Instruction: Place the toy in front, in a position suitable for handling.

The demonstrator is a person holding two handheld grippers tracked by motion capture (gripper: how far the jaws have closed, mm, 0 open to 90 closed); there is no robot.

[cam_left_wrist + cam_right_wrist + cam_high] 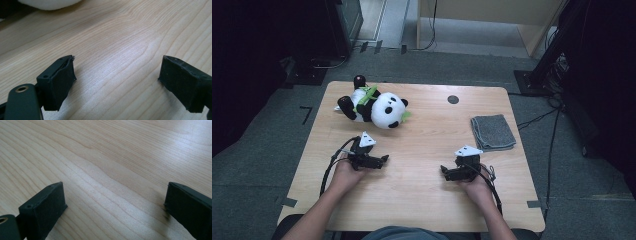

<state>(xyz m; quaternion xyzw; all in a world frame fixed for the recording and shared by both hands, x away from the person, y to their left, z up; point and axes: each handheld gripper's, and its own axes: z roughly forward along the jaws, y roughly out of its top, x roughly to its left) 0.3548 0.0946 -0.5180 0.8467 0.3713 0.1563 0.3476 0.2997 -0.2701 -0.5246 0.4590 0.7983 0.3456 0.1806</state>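
Note:
A black-and-white panda plush (374,106) with green leaf trim lies on its back at the far left of the wooden table (427,145). A folded grey cloth (493,132) lies at the right. My left gripper (384,159) rests low over the wood in front of the panda, jaws wide apart and pointing right; a white edge of the plush (50,3) shows at the top of its view. My right gripper (443,171) sits near the table's front right, jaws pointing left and spread, with bare wood between them (115,202).
A small dark round hole (453,99) marks the tabletop near the far edge. Cables (542,120) run over the grey floor to the right, and dark stands and furniture surround the table.

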